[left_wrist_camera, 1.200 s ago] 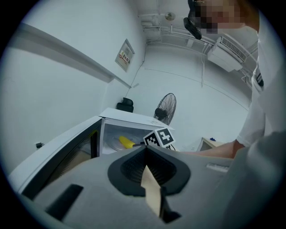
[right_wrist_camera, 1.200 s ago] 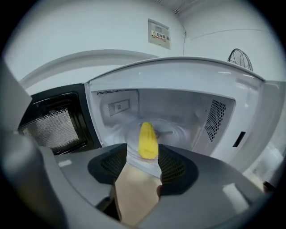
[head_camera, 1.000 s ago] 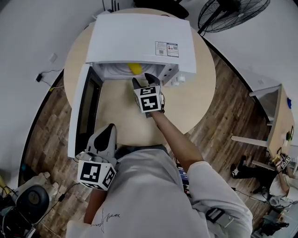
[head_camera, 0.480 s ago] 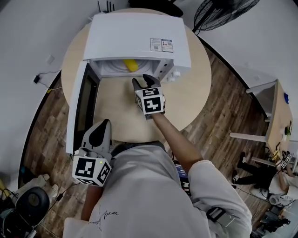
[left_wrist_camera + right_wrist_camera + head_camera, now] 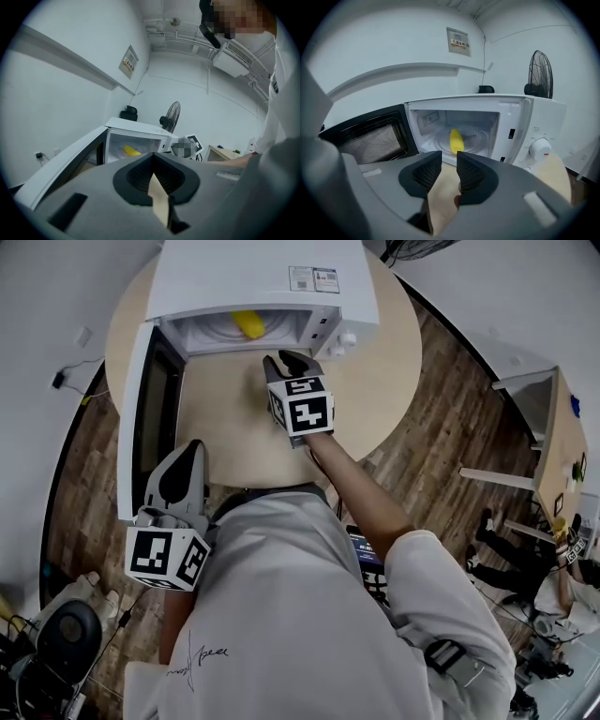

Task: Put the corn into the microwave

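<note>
The yellow corn (image 5: 247,324) lies on the turntable inside the white microwave (image 5: 253,277), whose door (image 5: 141,418) hangs wide open to the left. In the right gripper view the corn (image 5: 456,140) rests deep in the cavity, clear of the jaws. My right gripper (image 5: 286,360) hovers over the table (image 5: 225,418) just in front of the oven mouth; its jaws have just been closing, a narrow gap is left and nothing is between them (image 5: 449,157). My left gripper (image 5: 190,448) is shut and empty beside the door's lower edge, near my body.
A dial (image 5: 540,148) sits on the control panel right of the cavity. A standing fan (image 5: 540,75) is behind the microwave. A light side table (image 5: 553,456) stands on the wooden floor to the right, and a round appliance (image 5: 66,643) at the lower left.
The right gripper has drawn back from the microwave mouth toward my body and its jaws have narrowed. The corn stays inside. The left gripper has kept its place.
</note>
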### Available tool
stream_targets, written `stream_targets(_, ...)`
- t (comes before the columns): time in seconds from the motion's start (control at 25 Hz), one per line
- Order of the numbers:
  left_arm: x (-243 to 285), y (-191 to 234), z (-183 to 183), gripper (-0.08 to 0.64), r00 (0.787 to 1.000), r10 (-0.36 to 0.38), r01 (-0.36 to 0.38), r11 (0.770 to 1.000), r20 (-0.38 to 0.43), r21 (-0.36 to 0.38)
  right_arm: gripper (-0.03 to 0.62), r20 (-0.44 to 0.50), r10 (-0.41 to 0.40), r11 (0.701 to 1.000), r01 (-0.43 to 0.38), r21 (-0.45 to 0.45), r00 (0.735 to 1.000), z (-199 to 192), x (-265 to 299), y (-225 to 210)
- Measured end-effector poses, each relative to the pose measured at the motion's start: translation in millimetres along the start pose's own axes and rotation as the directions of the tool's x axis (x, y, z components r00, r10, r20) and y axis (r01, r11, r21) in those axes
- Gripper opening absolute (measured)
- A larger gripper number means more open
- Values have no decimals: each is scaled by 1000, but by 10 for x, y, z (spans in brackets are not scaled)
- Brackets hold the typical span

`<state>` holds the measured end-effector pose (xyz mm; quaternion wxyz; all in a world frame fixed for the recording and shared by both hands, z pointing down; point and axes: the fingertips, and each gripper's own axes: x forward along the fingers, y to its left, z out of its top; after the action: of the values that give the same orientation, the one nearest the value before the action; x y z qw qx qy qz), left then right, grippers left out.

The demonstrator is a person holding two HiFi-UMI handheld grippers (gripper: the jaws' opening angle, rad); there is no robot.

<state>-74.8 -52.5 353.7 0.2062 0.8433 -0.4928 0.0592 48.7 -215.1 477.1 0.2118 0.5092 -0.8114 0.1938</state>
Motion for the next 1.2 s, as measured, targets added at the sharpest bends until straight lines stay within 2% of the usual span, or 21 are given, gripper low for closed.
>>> stream_targets(0.48,16,19,-11,-8,1000,-6,6,1000,5,-10,101,0,57,997,-57,53,998,-53,-354,113)
stream_targets(0.76,33,52,-83,-8,1000,3,-3,1000,-3,-21,48,6,55,995,-55,87,998,-152,-576,145)
stream_targets(1.2,-7,158,-242,-8,999,22,-23,999,-27,-39,14,14,56,988,-58,141,998,-300,-978,204)
